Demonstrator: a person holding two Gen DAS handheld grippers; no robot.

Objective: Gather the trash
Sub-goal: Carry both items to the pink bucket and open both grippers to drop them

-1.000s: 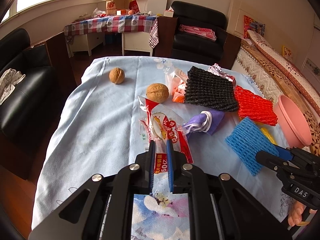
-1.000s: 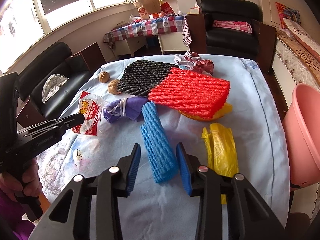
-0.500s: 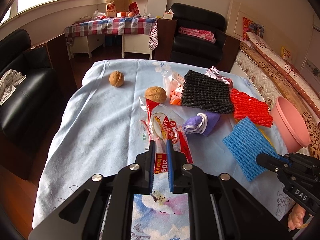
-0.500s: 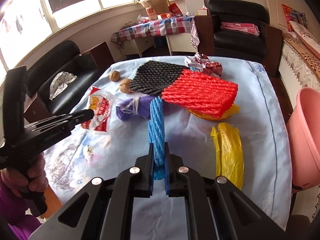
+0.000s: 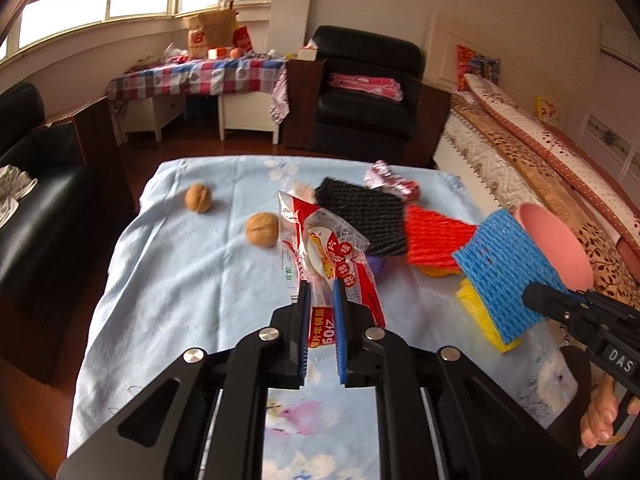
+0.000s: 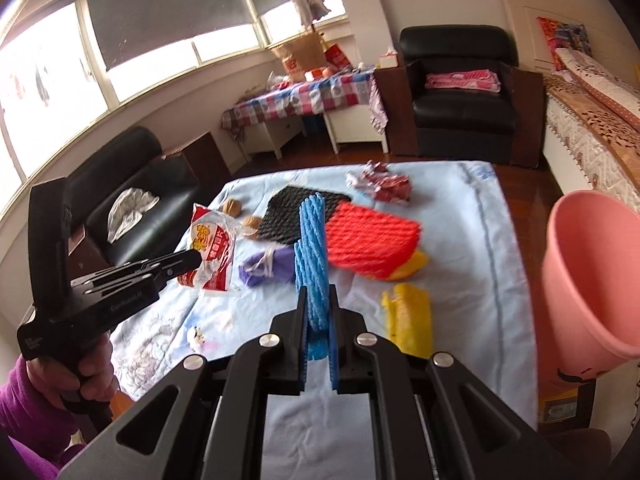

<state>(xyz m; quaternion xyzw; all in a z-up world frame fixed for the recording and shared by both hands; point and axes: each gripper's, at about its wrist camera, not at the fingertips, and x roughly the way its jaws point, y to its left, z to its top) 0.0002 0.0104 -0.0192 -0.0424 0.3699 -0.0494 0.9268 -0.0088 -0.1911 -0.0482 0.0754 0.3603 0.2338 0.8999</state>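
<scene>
My left gripper (image 5: 321, 285) is shut on a red and white snack wrapper (image 5: 326, 252), which hangs lifted off the blue tablecloth (image 5: 180, 280). My right gripper (image 6: 318, 294) is shut on a blue foam net (image 6: 312, 248), also raised above the table; the same blue foam net (image 5: 506, 272) shows at the right of the left wrist view. A pink bin (image 6: 592, 276) stands beside the table's right edge. On the cloth lie a black foam net (image 6: 288, 212), a red foam net (image 6: 372, 240), a yellow bag (image 6: 410, 316), a purple bundle (image 6: 268, 268) and a crumpled foil wrapper (image 6: 382, 186).
Two walnuts (image 5: 262, 229) (image 5: 197, 197) lie on the left half of the cloth. Black sofas (image 6: 132, 184) flank the table's left side, a black armchair (image 6: 460, 104) and a checked side table (image 6: 304, 96) stand behind. A bed (image 5: 540, 184) runs along the right.
The right gripper closed on the blue foam net and lifted it. The left gripper rose with the snack wrapper. Both views now sit higher over the table.
</scene>
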